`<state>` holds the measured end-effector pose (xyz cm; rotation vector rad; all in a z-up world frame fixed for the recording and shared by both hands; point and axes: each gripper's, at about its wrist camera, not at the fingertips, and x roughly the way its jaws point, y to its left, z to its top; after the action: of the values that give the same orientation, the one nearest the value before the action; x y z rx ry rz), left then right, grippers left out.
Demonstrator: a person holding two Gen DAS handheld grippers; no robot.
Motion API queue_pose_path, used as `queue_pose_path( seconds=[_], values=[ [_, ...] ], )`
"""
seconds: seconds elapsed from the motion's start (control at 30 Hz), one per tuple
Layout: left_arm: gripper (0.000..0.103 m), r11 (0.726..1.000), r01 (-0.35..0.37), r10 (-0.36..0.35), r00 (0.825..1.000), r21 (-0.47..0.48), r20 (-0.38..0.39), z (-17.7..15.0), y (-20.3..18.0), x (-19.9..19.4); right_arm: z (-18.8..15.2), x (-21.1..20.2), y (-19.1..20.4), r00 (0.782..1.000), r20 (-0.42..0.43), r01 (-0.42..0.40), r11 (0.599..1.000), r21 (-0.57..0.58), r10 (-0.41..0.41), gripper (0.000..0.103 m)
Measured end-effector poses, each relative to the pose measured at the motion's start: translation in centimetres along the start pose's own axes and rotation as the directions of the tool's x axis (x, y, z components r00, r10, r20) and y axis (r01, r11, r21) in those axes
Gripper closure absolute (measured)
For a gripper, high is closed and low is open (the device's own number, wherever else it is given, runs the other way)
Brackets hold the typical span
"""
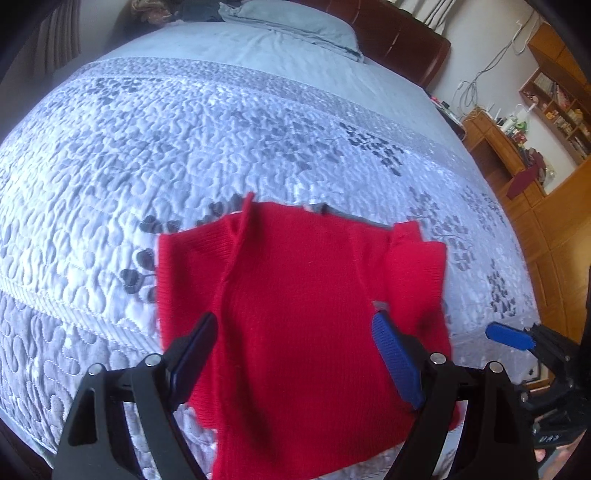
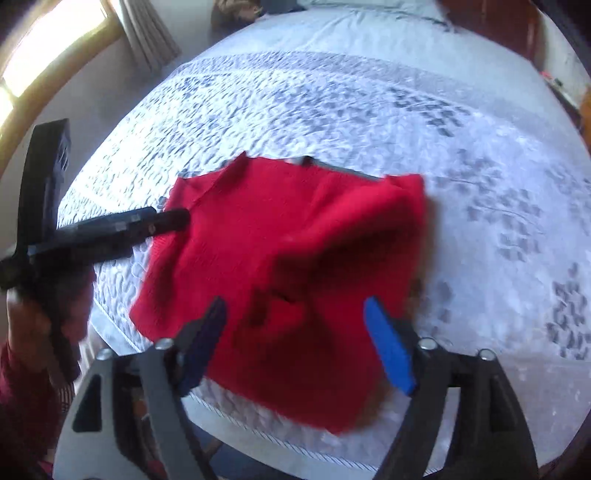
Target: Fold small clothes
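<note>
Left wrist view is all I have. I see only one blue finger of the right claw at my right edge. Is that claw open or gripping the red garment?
Observer: The right claw is open above the red garment, gripping nothing.
Operator: Does the garment's near corner hang off the bed?
Observer: No, it lies on the quilt, just inside the corded border.
Operator: What stands beyond my left edge?
Observer: A bright window with curtains.

I have the folded red knit garment (image 1: 295,314) lying on the pale quilted bedspread (image 1: 184,147) near the bed's front edge, a pillow (image 1: 295,22) behind it at the headboard, and wooden shelves (image 1: 546,122) off to the right.
</note>
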<state>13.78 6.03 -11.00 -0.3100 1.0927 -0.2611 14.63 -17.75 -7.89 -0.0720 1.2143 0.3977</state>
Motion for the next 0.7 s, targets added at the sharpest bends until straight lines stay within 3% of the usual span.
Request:
queue_pose_path(
  seconds=[0.13,0.27,0.43,0.53,0.6,0.7],
  values=[
    [0.017,1.0,0.03,-0.03,0.999,0.005,-0.04,0.7,-1.7,0.9,-2.9,0.2,-0.2,0.999,-0.036,0.038,0.999,-0.023,-0.039,0.016],
    [0.017,0.999,0.043,-0.041,0.996,0.022,-0.08,1.2,-3.5,2.0,-5.2,1.9,2.2,0.998,-0.054,0.011,0.996,-0.093,-0.016,0.016],
    [0.017,0.997,0.072,-0.066,0.99,0.04,-0.124,1.5,-5.2,2.8,-5.1,4.1,4.7,0.998,-0.026,0.046,0.987,-0.156,-0.051,0.018],
    [0.017,0.995,0.076,-0.065,0.985,0.06,-0.16,1.5,-6.0,3.6,-4.6,5.3,4.6,0.998,-0.02,0.059,0.985,-0.16,-0.063,0.052],
    [0.017,0.994,0.085,-0.071,0.979,0.067,-0.19,1.4,-6.3,4.4,-4.4,5.5,3.5,0.999,-0.022,0.023,0.993,-0.117,-0.026,0.09],
    [0.017,0.993,0.111,-0.099,0.968,0.043,-0.231,1.1,-6.3,5.6,-4.9,4.1,1.5,0.998,0.032,-0.053,0.998,-0.044,0.054,0.094]
  ],
)
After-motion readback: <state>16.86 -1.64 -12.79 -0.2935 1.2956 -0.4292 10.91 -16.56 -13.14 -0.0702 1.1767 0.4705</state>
